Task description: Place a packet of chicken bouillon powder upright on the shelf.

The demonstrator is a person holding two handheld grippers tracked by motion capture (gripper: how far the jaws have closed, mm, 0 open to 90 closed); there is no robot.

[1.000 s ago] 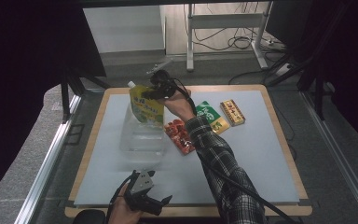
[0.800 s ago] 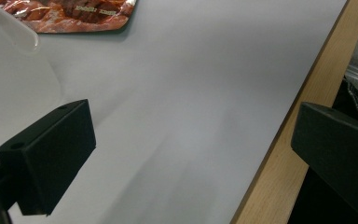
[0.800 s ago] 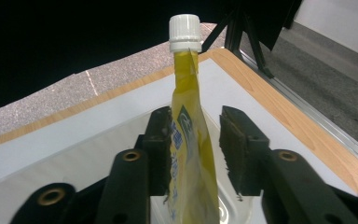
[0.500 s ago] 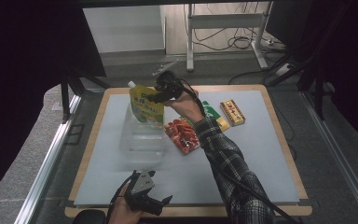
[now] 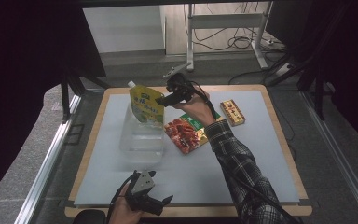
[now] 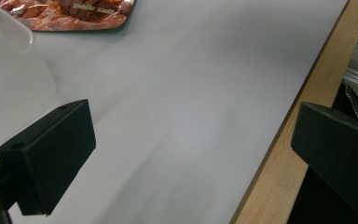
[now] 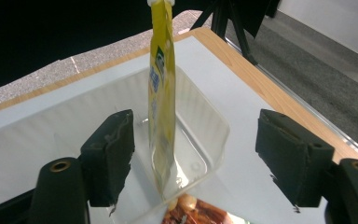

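A yellow spouted pouch [image 5: 145,105] stands upright in a clear plastic tub [image 5: 140,142] on the white mat. My right gripper [image 5: 161,100] hovers just right of the pouch, level with its upper part. Its jaws have just been opening and stand open. In the right gripper view the pouch [image 7: 161,107] shows edge-on between and beyond the two pads [image 7: 109,154], touching neither, with its foot inside the tub [image 7: 205,135]. My left gripper [image 5: 162,201] rests low near the mat's front edge, open and holding nothing [image 6: 186,154].
A red snack packet [image 5: 184,134] lies right of the tub, overlapping a green packet [image 5: 195,120]. A yellow-and-red box [image 5: 232,112] lies farther right. The mat sits on a wooden board [image 5: 279,140]. In the left gripper view the tub's corner [image 6: 9,70] and red packet [image 6: 70,11] lie ahead.
My right gripper has let go of the pouch, opened its jaws and drawn back to the right. The pouch stays standing in the tub. The left gripper has kept still.
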